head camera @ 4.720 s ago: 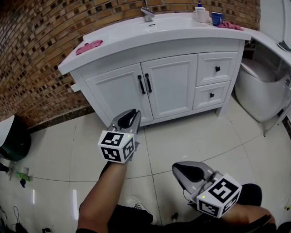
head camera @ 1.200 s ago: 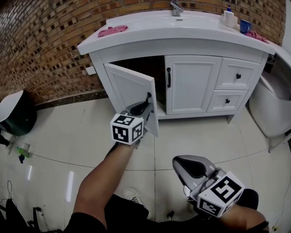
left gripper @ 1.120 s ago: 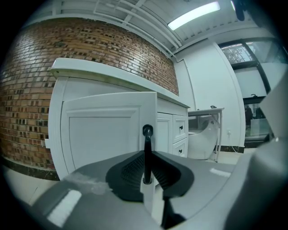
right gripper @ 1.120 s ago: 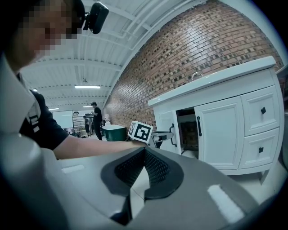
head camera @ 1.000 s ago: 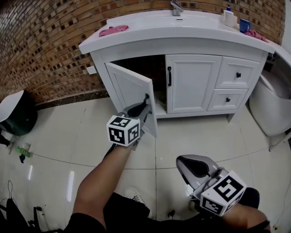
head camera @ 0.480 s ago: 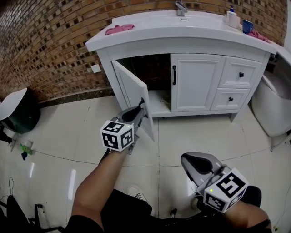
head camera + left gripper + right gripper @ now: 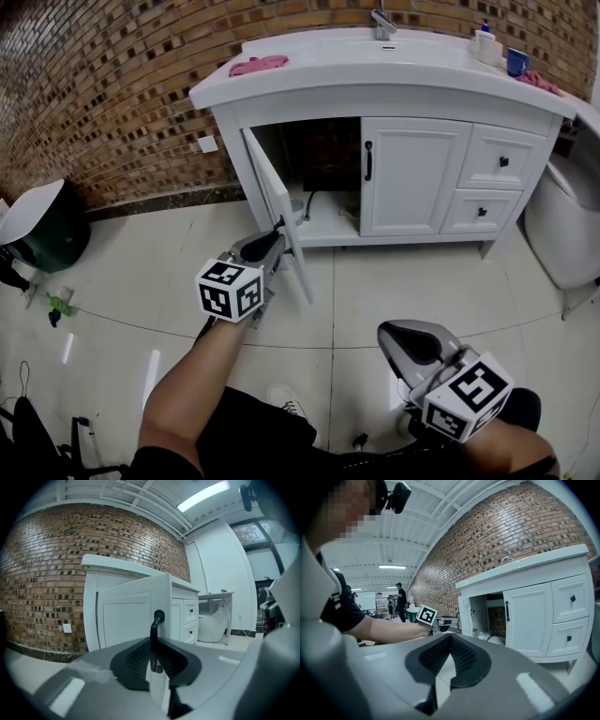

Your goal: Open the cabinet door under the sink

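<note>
The white vanity [image 7: 412, 94] has its left cabinet door [image 7: 270, 192] swung wide open, edge-on to me. My left gripper [image 7: 275, 234] grips the black door handle [image 7: 279, 223]; in the left gripper view the handle [image 7: 153, 639] stands upright between the pads and the jaws are closing on it. The door panel [image 7: 126, 620] shows just behind it. The open compartment [image 7: 319, 173] is dark, with pipes inside. My right gripper [image 7: 401, 343] hangs low at the right, shut with nothing in it, well away from the cabinet; the right gripper view shows its pads [image 7: 461, 660] together.
The right cabinet door [image 7: 412, 178] stays closed, with two drawers [image 7: 502, 161] beside it. A toilet [image 7: 562, 225] stands at the far right, and a dark bin with a white lid [image 7: 33, 225] at the left. A pink cloth [image 7: 261, 65] lies on the countertop.
The left door has swung further open to the left. My left gripper moved left and toward me with the handle. The right gripper stayed put.
</note>
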The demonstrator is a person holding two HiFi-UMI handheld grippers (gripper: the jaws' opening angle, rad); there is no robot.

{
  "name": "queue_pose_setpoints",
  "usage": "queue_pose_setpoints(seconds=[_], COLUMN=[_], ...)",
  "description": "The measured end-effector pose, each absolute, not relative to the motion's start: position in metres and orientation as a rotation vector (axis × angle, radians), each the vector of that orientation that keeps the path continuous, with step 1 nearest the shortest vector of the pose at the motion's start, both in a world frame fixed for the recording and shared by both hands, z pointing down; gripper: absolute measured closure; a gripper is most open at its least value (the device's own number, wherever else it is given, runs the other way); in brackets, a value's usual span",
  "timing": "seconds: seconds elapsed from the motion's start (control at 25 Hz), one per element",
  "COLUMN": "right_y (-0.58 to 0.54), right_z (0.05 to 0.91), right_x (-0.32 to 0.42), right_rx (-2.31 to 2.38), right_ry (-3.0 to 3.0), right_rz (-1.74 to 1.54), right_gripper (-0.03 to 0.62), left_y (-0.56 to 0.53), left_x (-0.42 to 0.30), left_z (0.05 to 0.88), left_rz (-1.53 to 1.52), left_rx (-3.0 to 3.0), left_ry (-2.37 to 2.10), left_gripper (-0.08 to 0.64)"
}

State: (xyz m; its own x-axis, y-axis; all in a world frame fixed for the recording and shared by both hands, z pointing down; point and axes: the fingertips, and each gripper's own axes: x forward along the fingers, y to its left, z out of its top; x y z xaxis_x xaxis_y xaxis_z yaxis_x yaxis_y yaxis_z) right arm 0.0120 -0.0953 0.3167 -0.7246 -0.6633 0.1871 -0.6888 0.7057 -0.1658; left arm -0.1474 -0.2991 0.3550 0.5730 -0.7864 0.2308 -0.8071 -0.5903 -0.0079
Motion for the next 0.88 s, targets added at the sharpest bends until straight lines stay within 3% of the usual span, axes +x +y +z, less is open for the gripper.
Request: queue_pose_setpoints(seconds=[0.88], right_y=[-0.094], right_z=[0.325], right_x=[0.014], right_rx=[1.123], right_ry=[-2.771], right_rz=[0.358], right_gripper=[0.584], left_y=[-0.289], left_x=[-0.240], left_z=[0.352], left_rz=[0.421], left_rx=[2.622], left_ry=[-1.496], left_gripper=[0.537])
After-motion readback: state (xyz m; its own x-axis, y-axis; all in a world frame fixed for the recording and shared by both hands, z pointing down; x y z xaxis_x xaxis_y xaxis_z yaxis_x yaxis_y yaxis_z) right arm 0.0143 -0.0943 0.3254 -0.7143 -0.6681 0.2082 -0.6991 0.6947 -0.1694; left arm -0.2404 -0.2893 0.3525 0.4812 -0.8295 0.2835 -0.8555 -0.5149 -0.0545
